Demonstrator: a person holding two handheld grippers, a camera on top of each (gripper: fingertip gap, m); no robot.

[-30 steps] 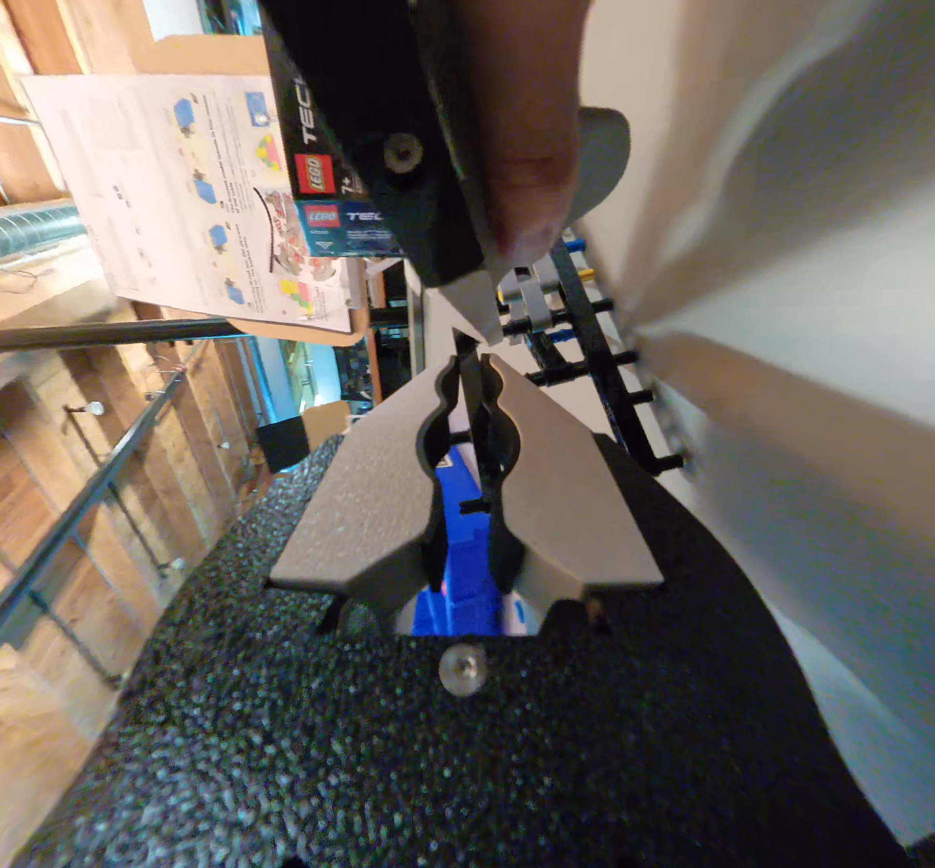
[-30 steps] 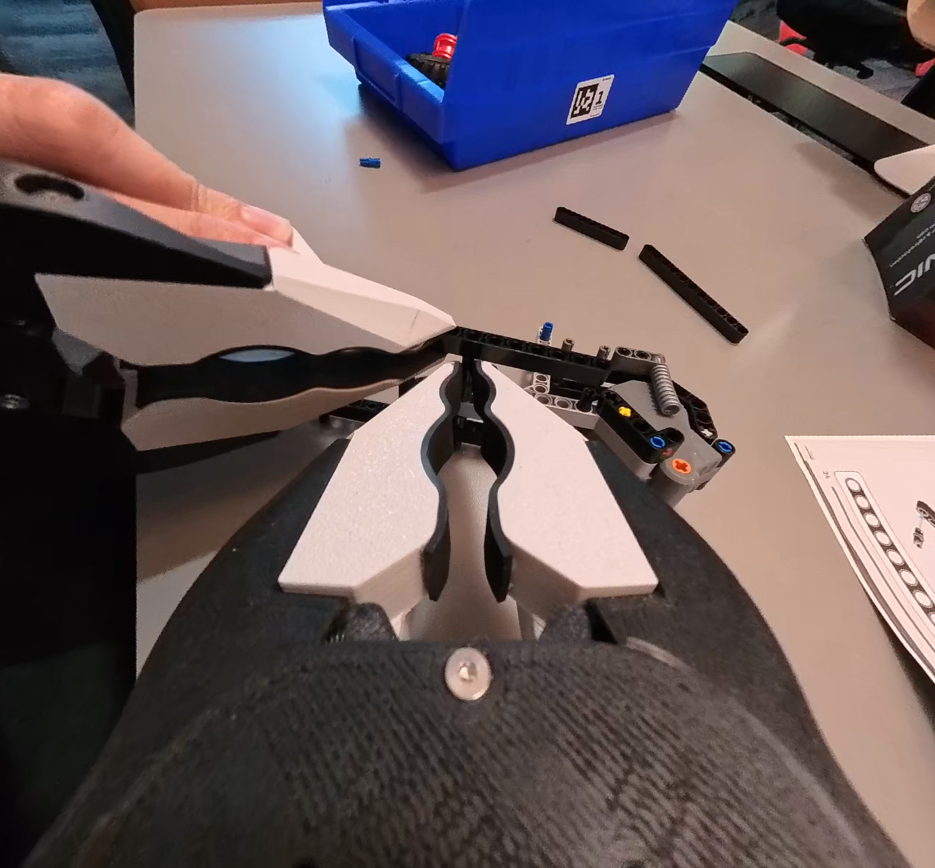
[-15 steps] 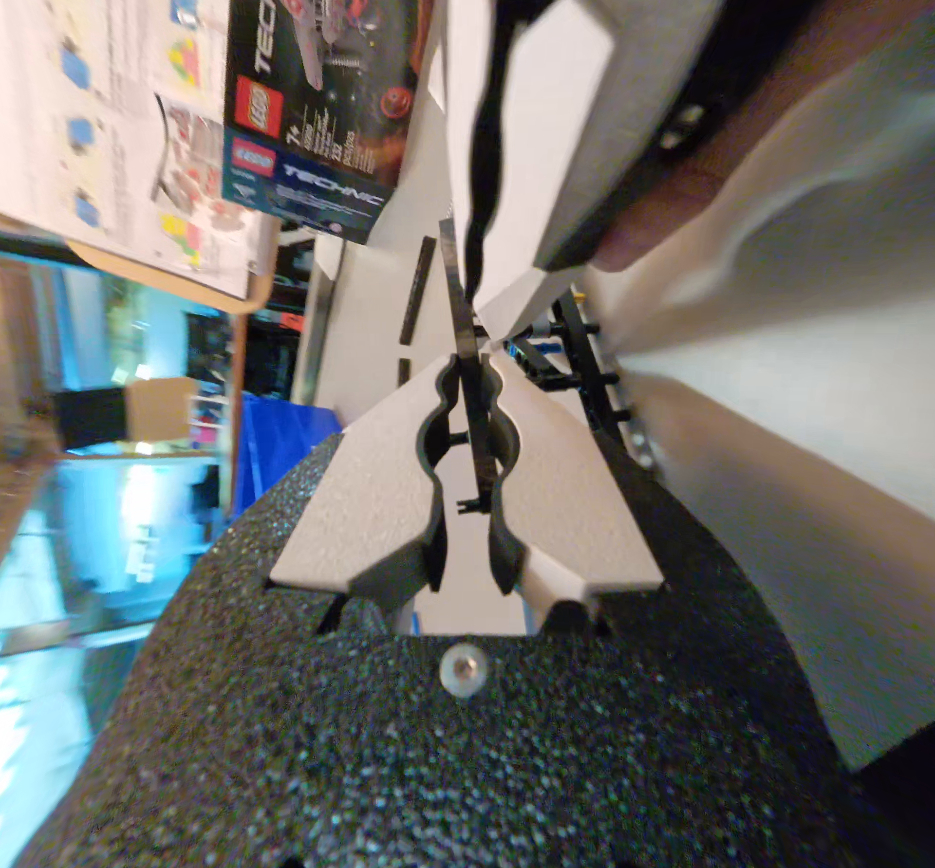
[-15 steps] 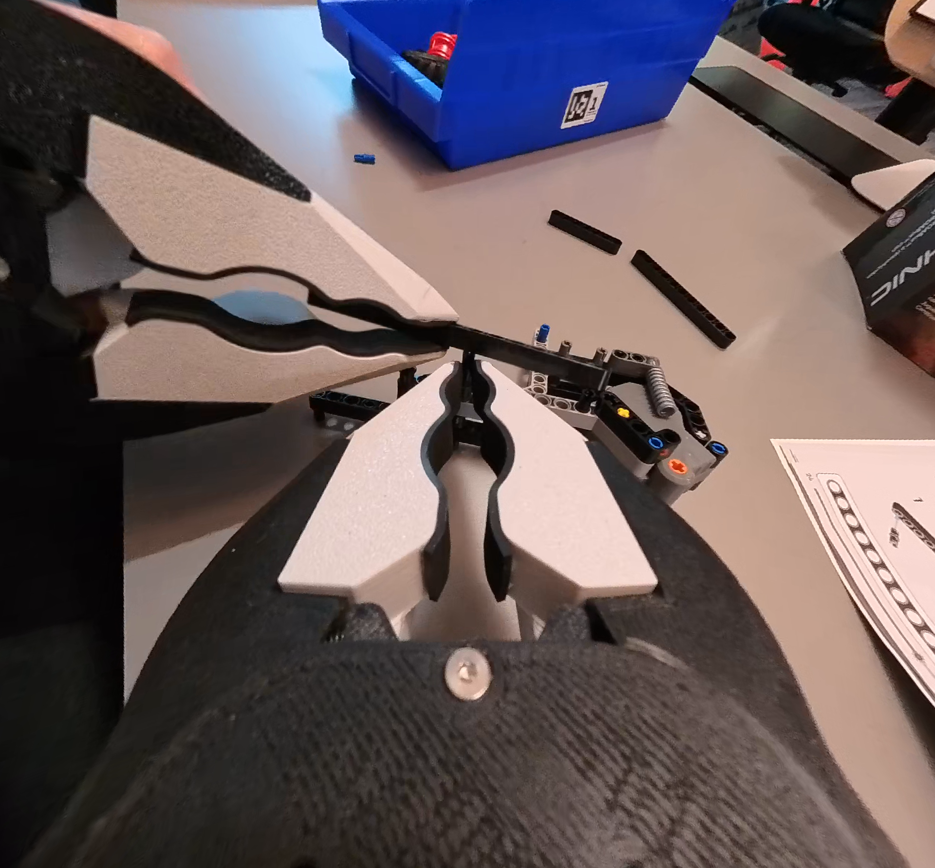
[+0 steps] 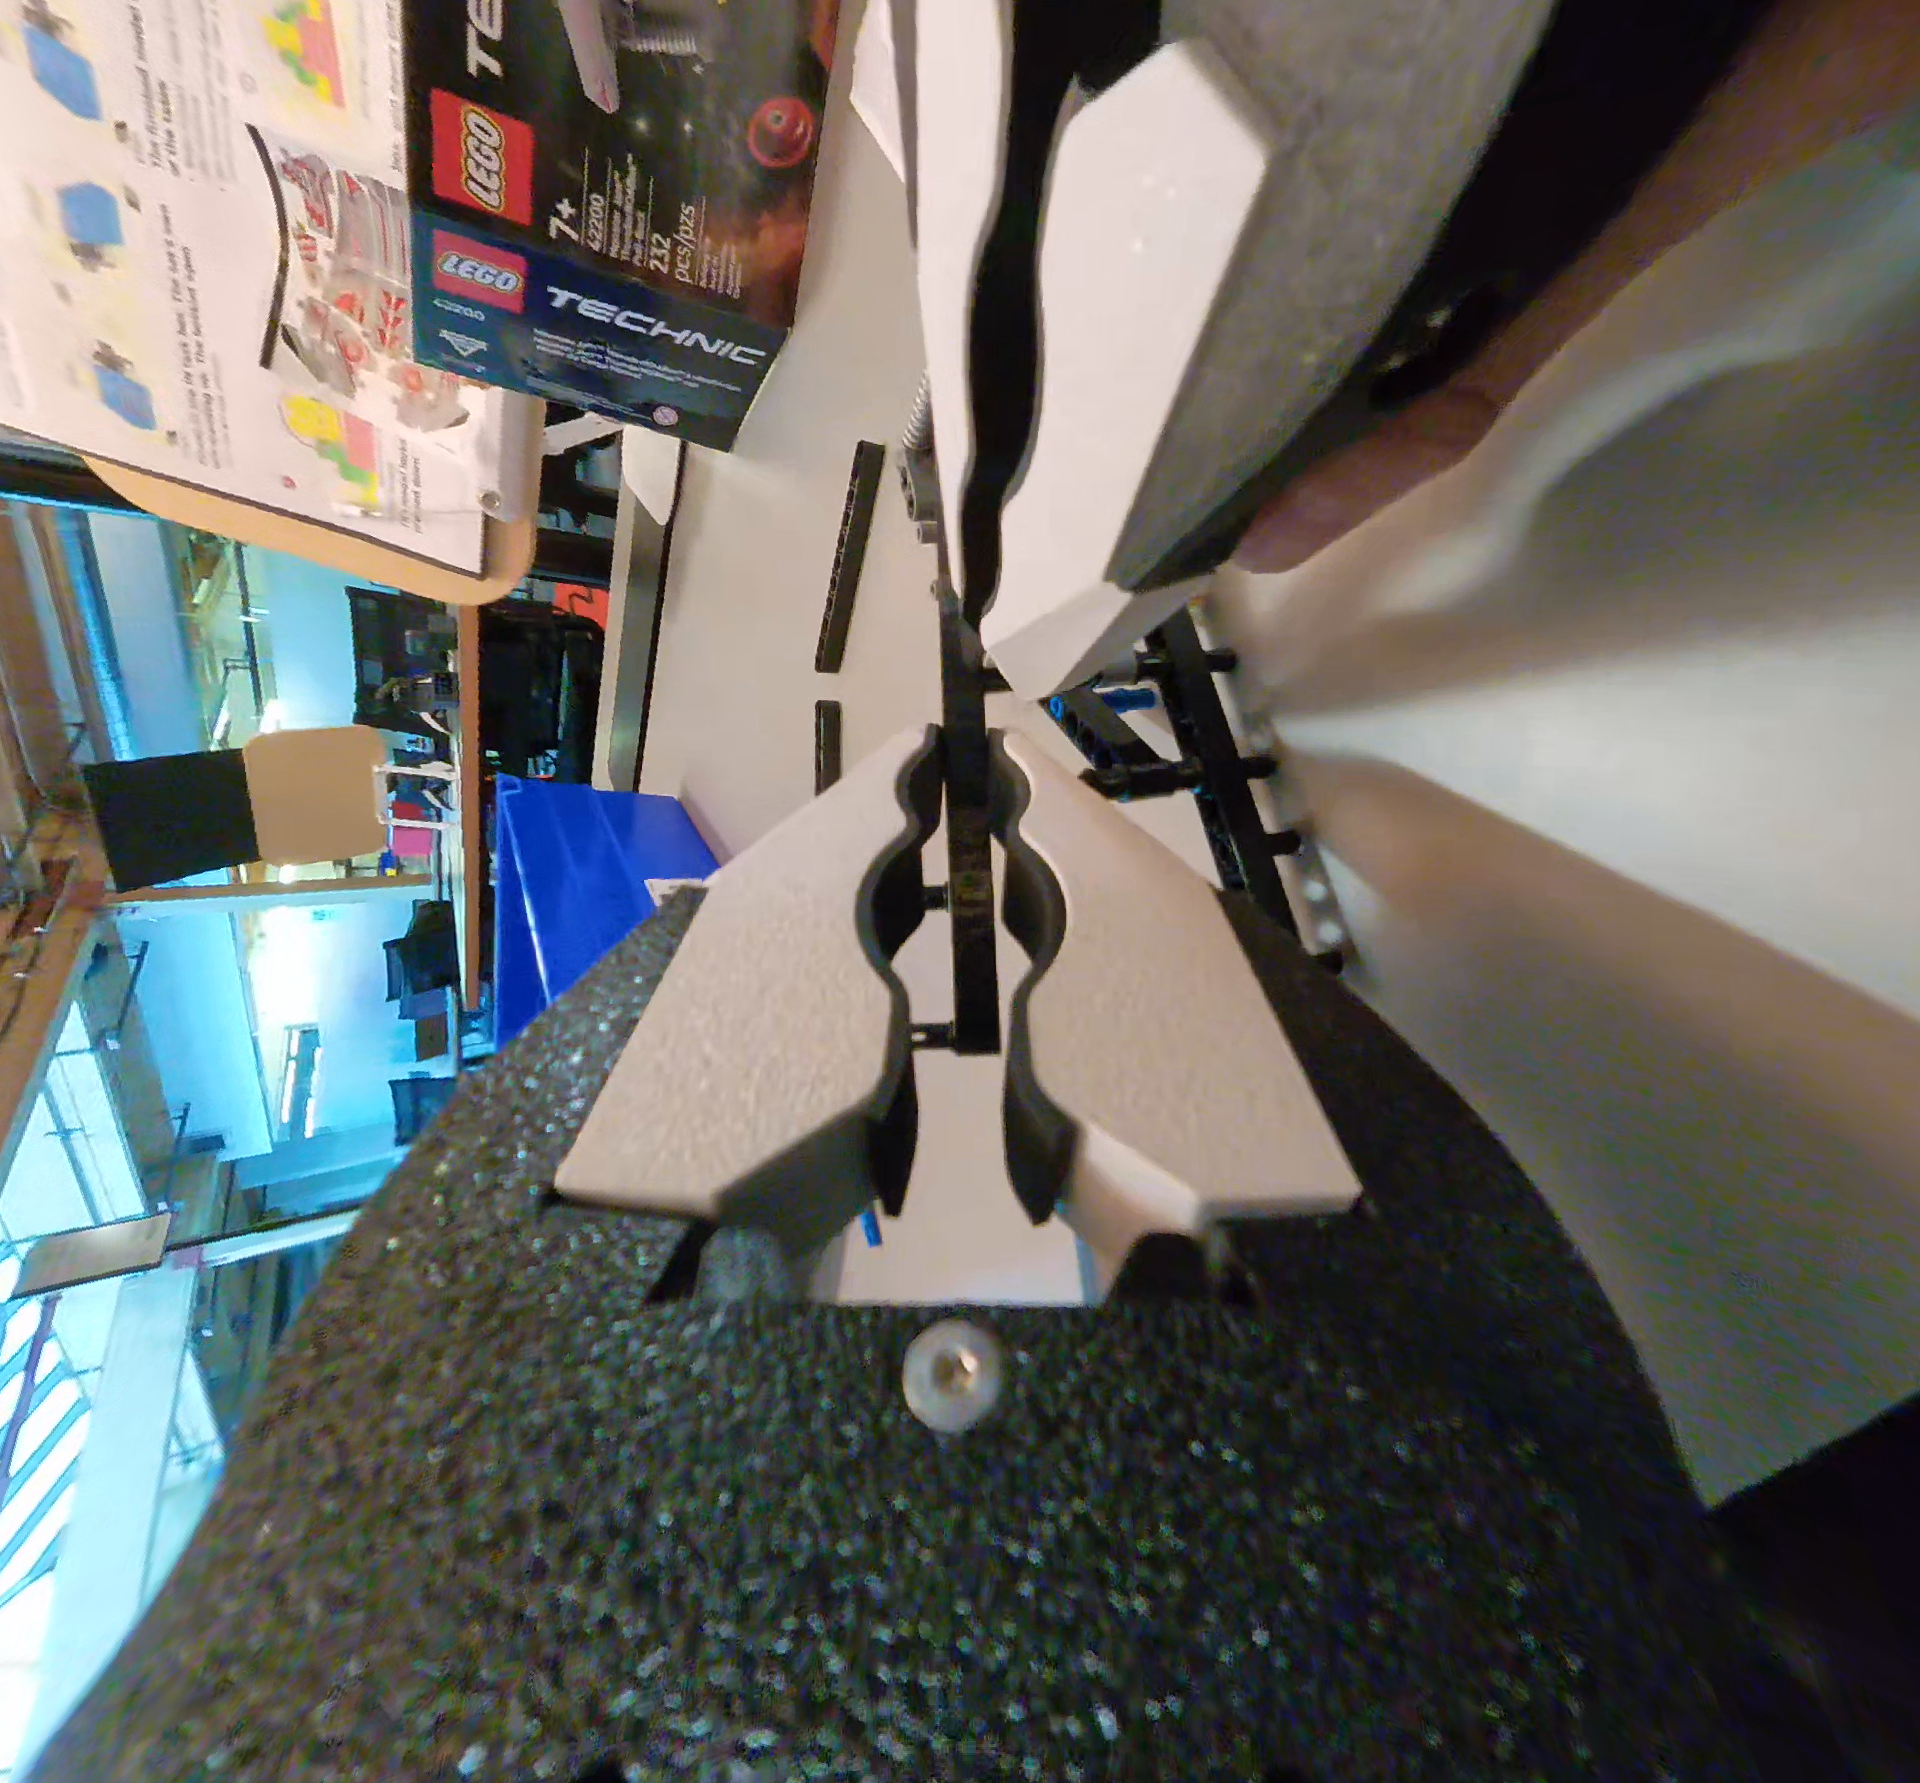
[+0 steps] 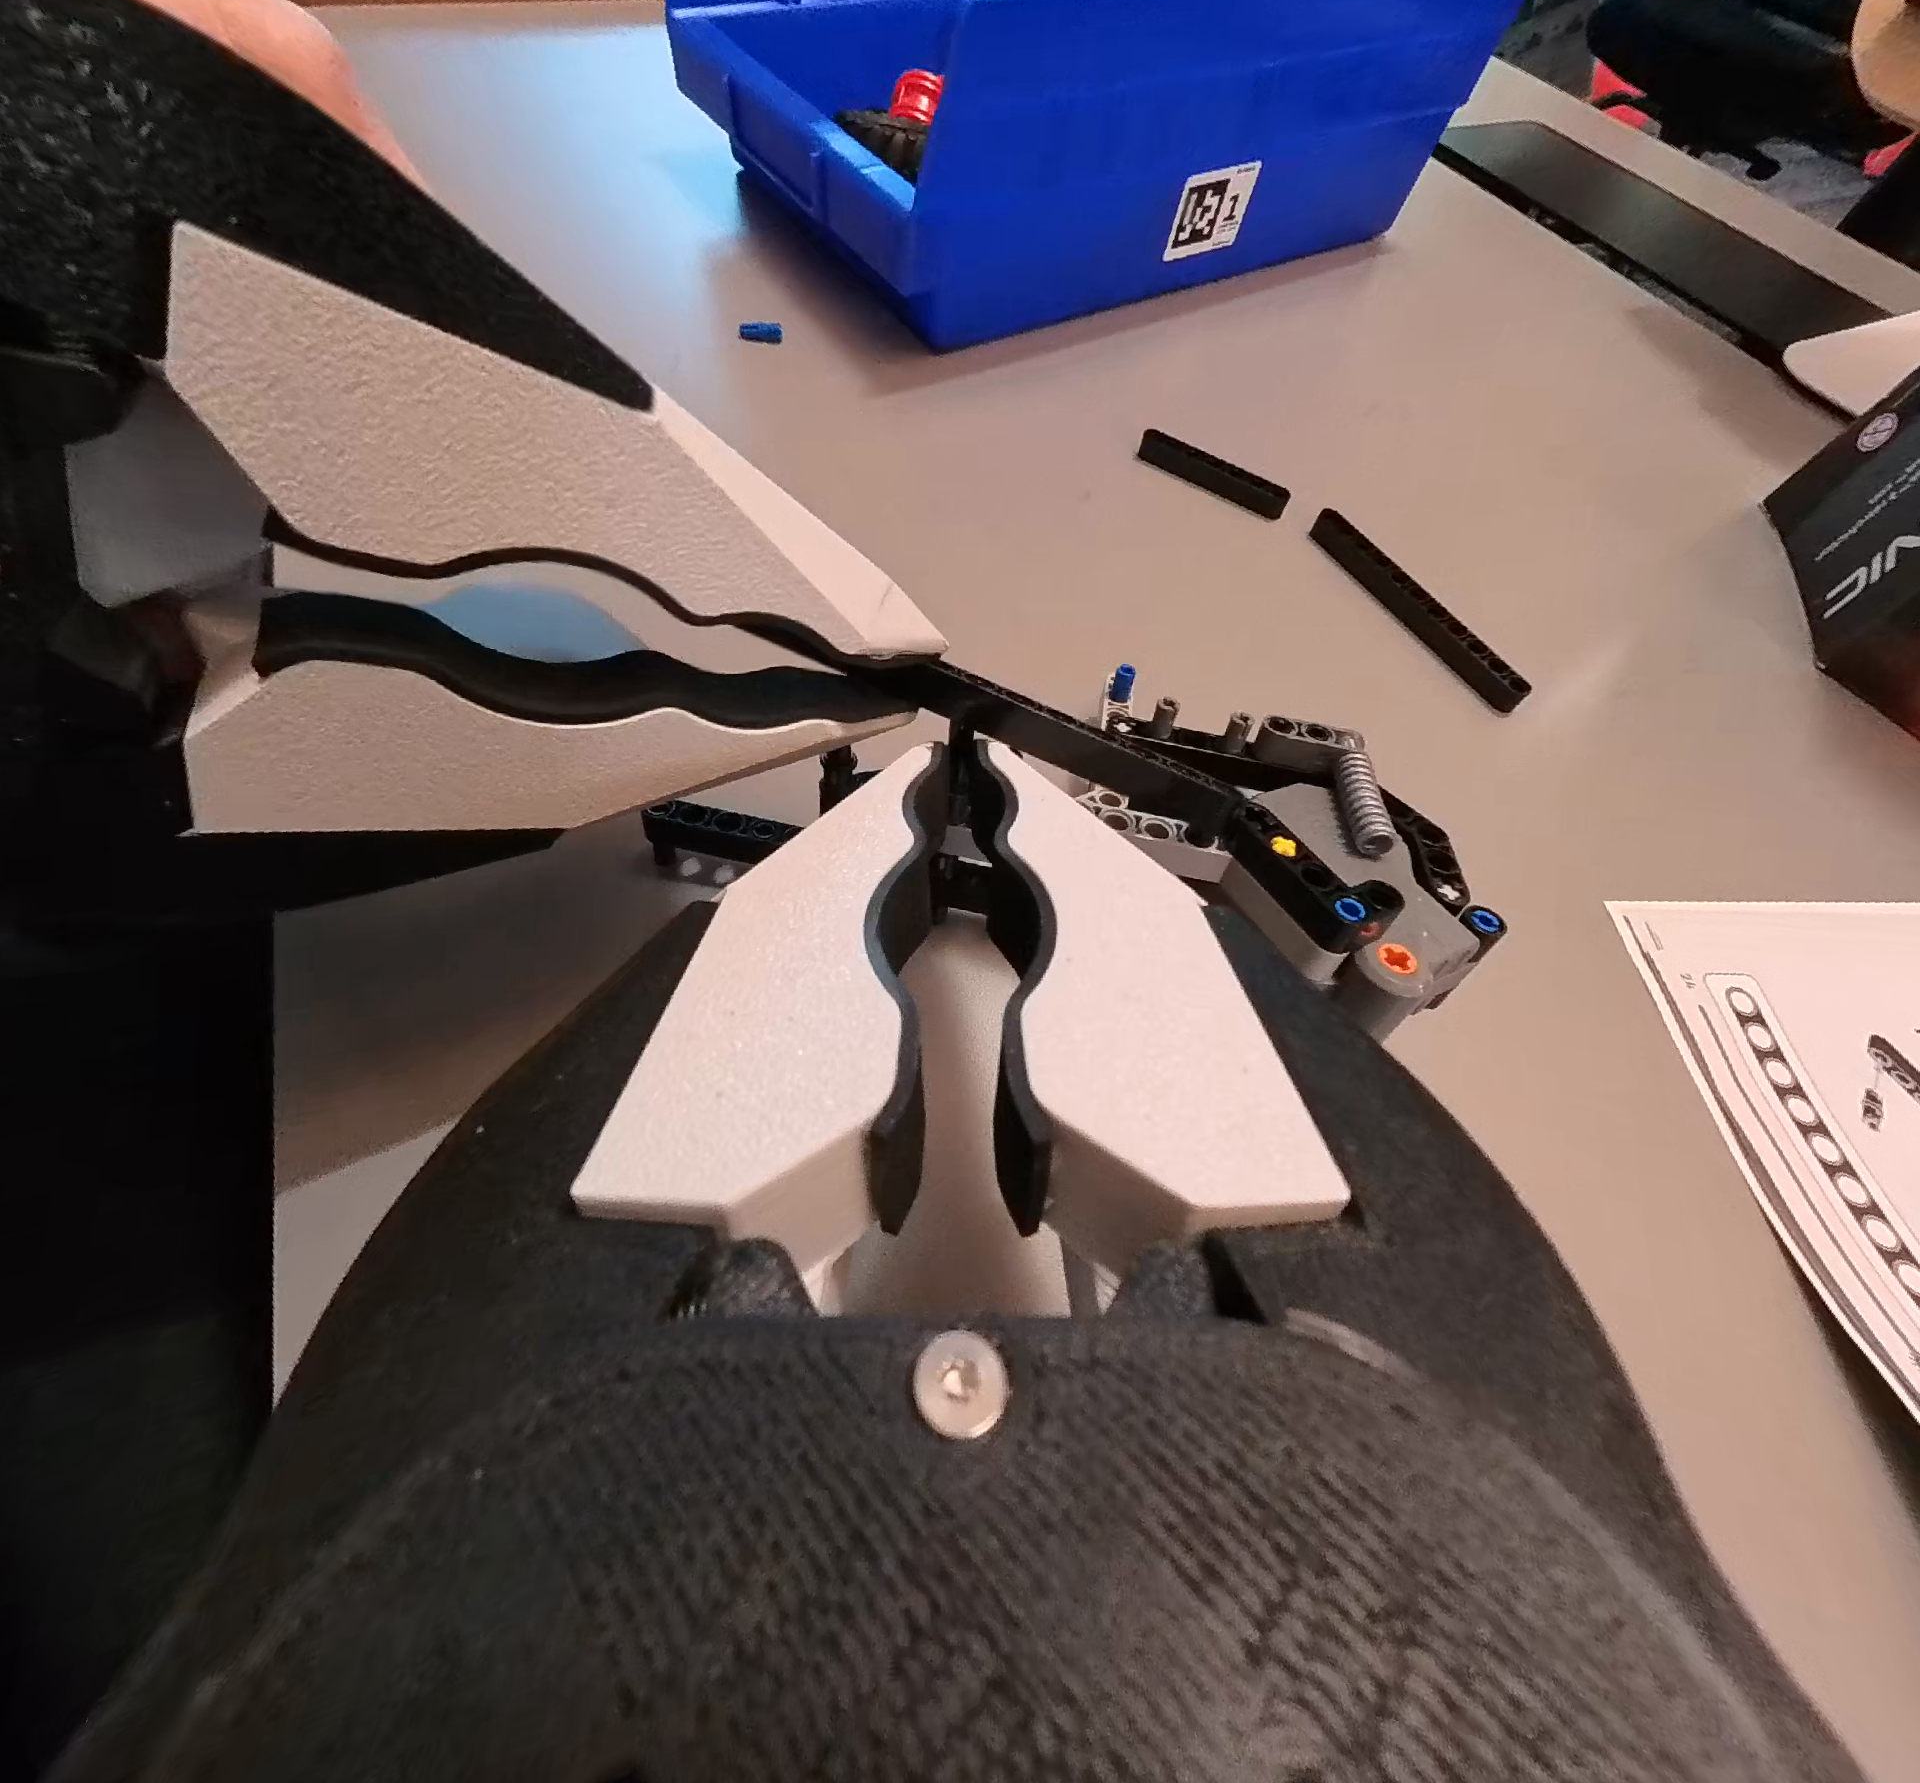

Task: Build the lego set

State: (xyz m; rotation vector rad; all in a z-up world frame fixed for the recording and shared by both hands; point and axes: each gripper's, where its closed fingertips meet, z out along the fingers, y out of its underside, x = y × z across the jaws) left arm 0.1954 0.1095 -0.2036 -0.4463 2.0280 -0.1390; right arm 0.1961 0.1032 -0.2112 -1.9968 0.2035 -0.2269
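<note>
My left gripper (image 5: 961, 746) is shut on a long black beam (image 5: 971, 902) that has black pins sticking out of its side. In the right wrist view the left gripper (image 6: 920, 684) comes in from the left and holds the beam (image 6: 1091, 762) slanting down onto the partly built model (image 6: 1340, 860) on the grey table (image 6: 1039, 445). My right gripper (image 6: 961, 762) is shut on a black pin under the beam, just past the left gripper's tips. In the left wrist view the right gripper (image 5: 982, 621) reaches in from above, with the model (image 5: 1195, 746) beside it.
A blue bin (image 6: 1091, 206) with a black and red part stands behind. Two loose black beams (image 6: 1210, 486) (image 6: 1418, 611) and a small blue pin (image 6: 761, 332) lie on the table. The set's box (image 6: 1860, 570) and an instruction sheet (image 6: 1787, 1089) are at the right. My left and right fingertips are right by each other.
The left gripper has rolled and swung, so its flat side now faces the right camera. The beam now slants down toward the model. The right gripper has stayed shut at the same spot.
</note>
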